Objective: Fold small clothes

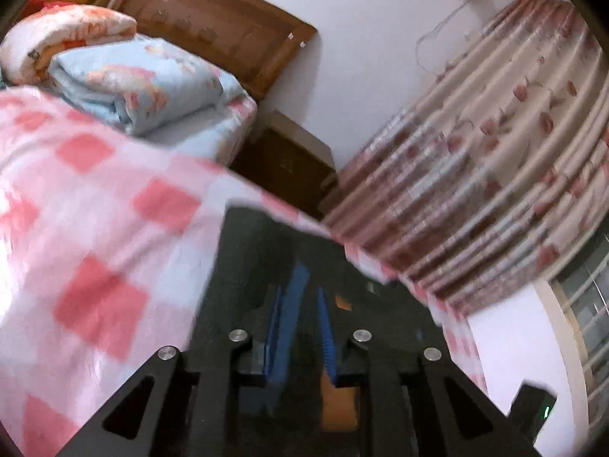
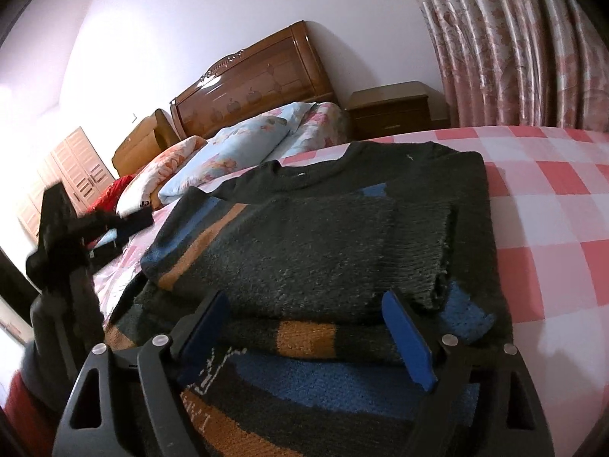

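Note:
A dark knitted sweater [image 2: 312, 243] with blue and orange patches lies folded on the pink checked bed cover [image 2: 552, 205], collar toward the headboard. My right gripper [image 2: 304, 299] is open wide at the sweater's near edge. Its blue pads [image 2: 407, 339] stand on either side of the folded layers without pressing them. My left gripper [image 1: 310, 285] points down over the dark sweater [image 1: 259, 251], its blue pads [image 1: 281, 327] a narrow gap apart with no cloth seen pinched. In the right wrist view the left gripper [image 2: 121, 234] hovers blurred just left of the sweater.
Folded quilts and pillows [image 2: 236, 152] are piled at the wooden headboard [image 2: 251, 91]. A brown nightstand [image 2: 392, 110] stands beside floral curtains [image 2: 514, 45]. The bed's edge [image 1: 342, 240] runs close past the left gripper, with a window [image 1: 586, 304] beyond.

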